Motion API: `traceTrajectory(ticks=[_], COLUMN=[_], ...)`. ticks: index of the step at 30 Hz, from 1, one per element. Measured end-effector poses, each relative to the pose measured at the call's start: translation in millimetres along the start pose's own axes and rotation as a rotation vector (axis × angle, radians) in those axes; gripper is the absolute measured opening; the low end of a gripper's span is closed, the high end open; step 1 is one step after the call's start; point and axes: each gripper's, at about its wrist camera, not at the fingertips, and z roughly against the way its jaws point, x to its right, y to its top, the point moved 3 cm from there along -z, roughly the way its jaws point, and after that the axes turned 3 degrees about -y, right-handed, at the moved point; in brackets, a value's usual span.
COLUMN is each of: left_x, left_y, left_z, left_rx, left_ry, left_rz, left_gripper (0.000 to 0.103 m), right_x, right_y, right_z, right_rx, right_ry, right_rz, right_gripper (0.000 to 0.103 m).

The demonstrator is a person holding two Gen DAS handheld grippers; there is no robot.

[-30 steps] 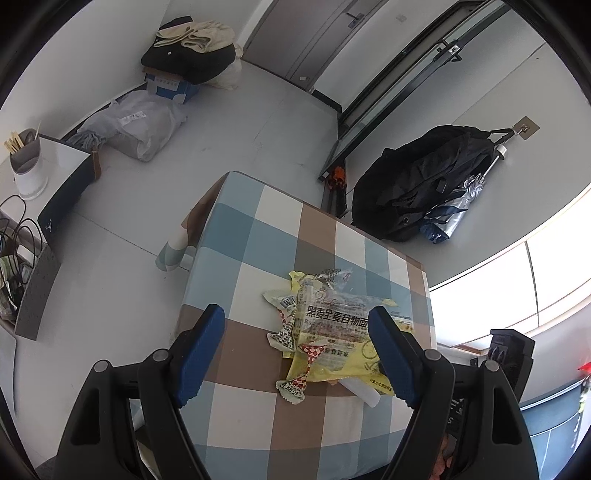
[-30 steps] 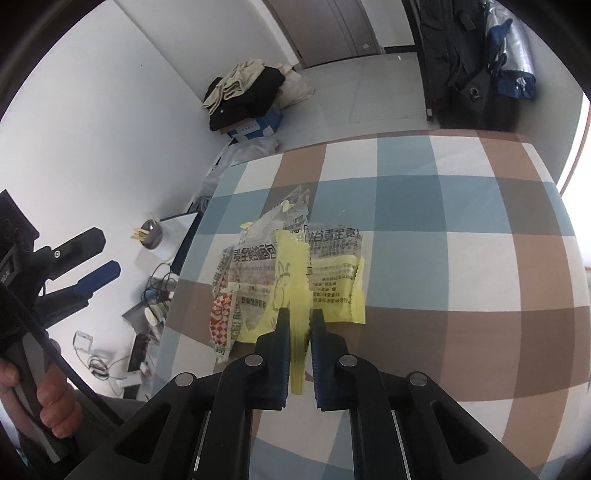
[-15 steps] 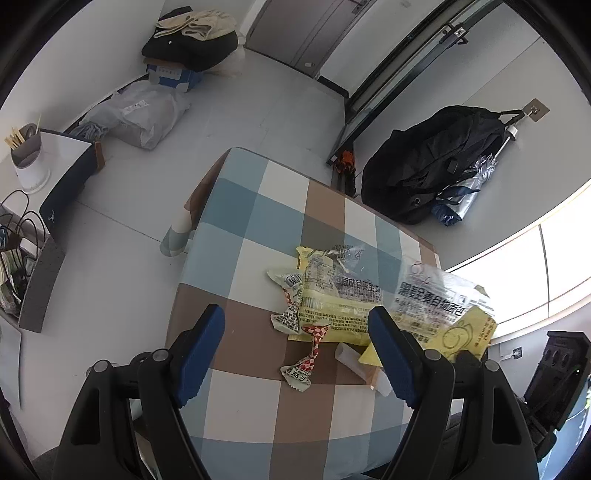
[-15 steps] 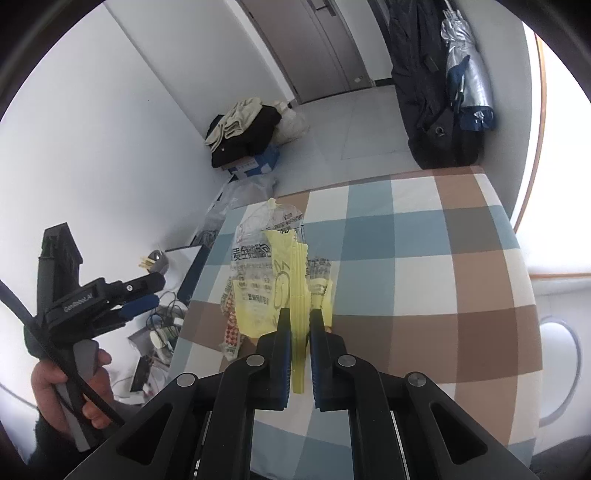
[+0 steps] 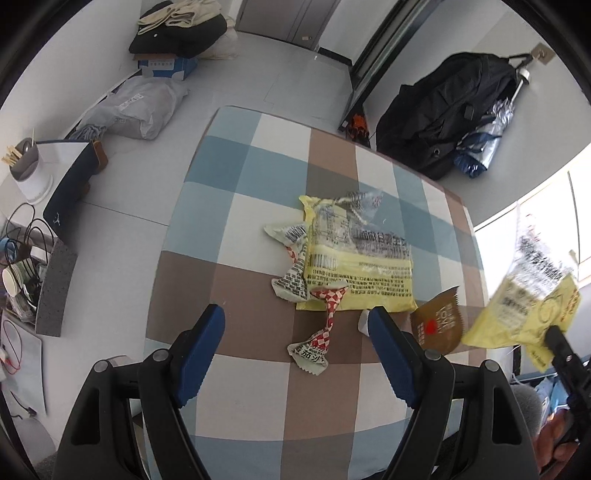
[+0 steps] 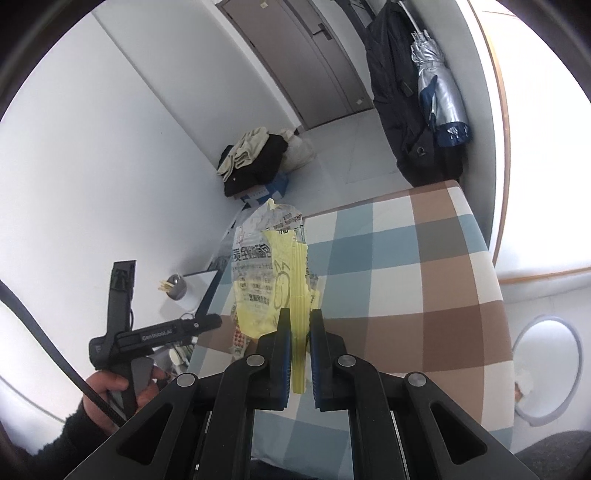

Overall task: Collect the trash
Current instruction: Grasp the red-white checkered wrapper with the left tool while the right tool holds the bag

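My right gripper is shut on a yellow and clear snack wrapper and holds it up in the air beside the checked table. The wrapper also shows at the right of the left wrist view. My left gripper is open and empty above the table's near part. On the table lie a second yellow wrapper, a red-and-white checked sachet, a white printed sachet and a brown wrapper.
A white round bin stands on the floor to the right of the table. A black bag and a folded umbrella hang on the far wall. Clothes and bags lie on the floor. A low side table with a cup is at the left.
My right gripper has lifted the yellow and clear wrapper off the pile and carried it up and to the right, uncovering the brown wrapper. My left gripper has stayed open and drawn closer to the table.
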Motion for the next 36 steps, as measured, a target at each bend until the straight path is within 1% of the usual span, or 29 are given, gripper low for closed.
traceTrajectory(ticks=[8, 15, 19, 21, 23, 25, 26, 28, 29, 30, 31, 32, 36], left_x=[8, 10, 12, 13, 15, 16, 17, 18, 19, 19, 20, 21, 25], left_y=[-7, -12, -13, -13, -14, -14, -14, -15, -15, -15, -15, -16, -17], left_z=[-18, -27, -30, -30, -30, -31, -31, -31, -31, -31, -32, -32, -33], left_rx=[-0.048, -0.063, -0.066, -0.062, -0.058, -0.055, -0.053, -0.052, -0.053, -0.054, -0.060, -0.067, -0.072], left_ry=[0.060, 0.125, 0.138, 0.144, 0.153, 0.163, 0.166, 0.171, 0.177, 0.171, 0.151, 0.129, 0.130], left_rz=[-0.053, -0.109, -0.133, -0.147, -0.162, -0.177, -0.182, -0.198, -0.206, -0.211, -0.211, -0.210, -0.234], left_gripper=[0.077, 0.077, 0.067, 0.066, 0.058, 0.049, 0.046, 0.033, 0.030, 0.022, 0.012, 0.009, 0.008], right_x=[16, 27, 35, 39, 41, 41, 41, 41, 42, 41, 41, 41, 43], right_y=[1, -6, -11, -13, -14, -14, -14, -15, -15, -14, -15, -15, -15], right_z=[20, 28, 27, 25, 24, 24, 24, 23, 23, 23, 24, 24, 23], right_rx=[0.046, 0.048, 0.036, 0.030, 0.031, 0.034, 0.034, 0.030, 0.028, 0.029, 0.031, 0.032, 0.028], right_ry=[0.009, -0.010, -0.022, -0.025, -0.022, -0.018, -0.015, -0.011, -0.006, -0.005, -0.004, 0.002, 0.007], right_rz=[-0.014, -0.020, -0.030, -0.034, -0.036, -0.035, -0.033, -0.035, -0.036, -0.035, -0.035, -0.036, -0.038], right_gripper=[0.008, 0.008, 0.008, 0.008, 0.008, 0.008, 0.008, 0.008, 0.008, 0.008, 0.008, 0.008, 0.008])
